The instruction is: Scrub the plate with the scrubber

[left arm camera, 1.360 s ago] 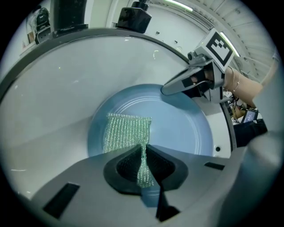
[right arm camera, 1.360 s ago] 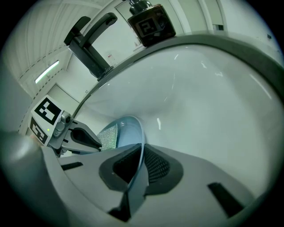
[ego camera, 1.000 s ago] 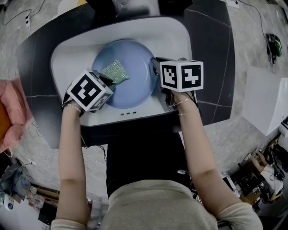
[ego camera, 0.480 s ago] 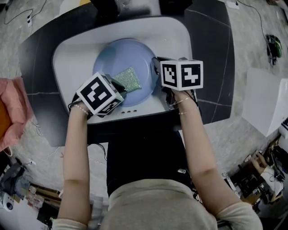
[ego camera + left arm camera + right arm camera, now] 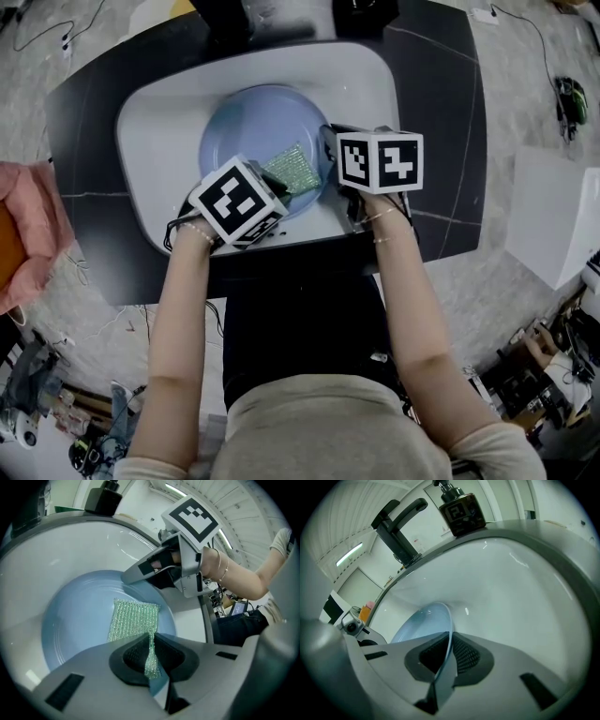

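A pale blue plate lies in the white sink. My left gripper is shut on one end of a green mesh scrubber, whose free part lies flat on the plate. In the head view the scrubber sits at the plate's near right part, just ahead of the left gripper. My right gripper is shut on the plate's rim at its right edge, and shows in the head view and the left gripper view.
A black tap and a dark soap dispenser stand behind the sink. The sink sits in a dark countertop. A pink cloth lies far left, and a white sheet on the floor at the right.
My left gripper has dragged the scrubber across the plate, from its left part towards the near right, closer to the right gripper. The right gripper has kept its hold on the rim.
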The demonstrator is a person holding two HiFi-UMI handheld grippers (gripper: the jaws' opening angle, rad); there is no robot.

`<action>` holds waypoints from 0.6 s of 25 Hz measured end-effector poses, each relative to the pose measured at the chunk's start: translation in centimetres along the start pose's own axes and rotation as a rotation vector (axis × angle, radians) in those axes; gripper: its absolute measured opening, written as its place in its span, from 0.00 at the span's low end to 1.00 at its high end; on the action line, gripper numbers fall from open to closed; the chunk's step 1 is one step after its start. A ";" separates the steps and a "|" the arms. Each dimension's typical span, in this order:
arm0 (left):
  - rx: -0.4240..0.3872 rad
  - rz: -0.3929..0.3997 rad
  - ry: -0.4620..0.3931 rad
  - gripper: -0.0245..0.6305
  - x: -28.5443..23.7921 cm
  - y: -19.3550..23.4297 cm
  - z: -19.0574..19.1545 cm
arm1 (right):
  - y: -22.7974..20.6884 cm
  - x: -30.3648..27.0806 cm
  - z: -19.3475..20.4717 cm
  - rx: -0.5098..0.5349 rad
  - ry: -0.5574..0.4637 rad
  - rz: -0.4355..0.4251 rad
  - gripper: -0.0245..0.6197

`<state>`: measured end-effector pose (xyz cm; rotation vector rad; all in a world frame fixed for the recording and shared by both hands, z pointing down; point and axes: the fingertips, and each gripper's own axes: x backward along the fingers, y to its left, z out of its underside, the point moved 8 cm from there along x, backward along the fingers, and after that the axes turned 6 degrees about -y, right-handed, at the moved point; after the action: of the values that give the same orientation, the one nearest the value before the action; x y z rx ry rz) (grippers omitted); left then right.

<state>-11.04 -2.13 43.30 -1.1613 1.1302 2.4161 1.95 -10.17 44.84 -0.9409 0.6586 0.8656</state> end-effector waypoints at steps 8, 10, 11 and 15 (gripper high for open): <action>0.098 -0.027 -0.132 0.11 -0.7 0.7 -1.6 | 0.1 0.2 -0.1 -0.003 -0.007 0.006 0.09; 0.106 -0.037 -0.153 0.11 -0.8 1.1 -2.0 | 0.1 0.1 -0.1 -0.003 -0.008 0.006 0.09; 0.106 -0.044 -0.160 0.11 -0.8 1.2 -2.1 | 0.1 0.1 -0.1 -0.003 -0.007 0.006 0.09; 0.098 -0.075 -0.182 0.11 -0.9 2.1 -2.6 | 0.0 0.0 0.1 -0.003 0.000 0.003 0.09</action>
<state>-10.05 -5.34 44.07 -0.9167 1.1137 2.3270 1.91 -10.10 44.88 -0.9431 0.6589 0.8700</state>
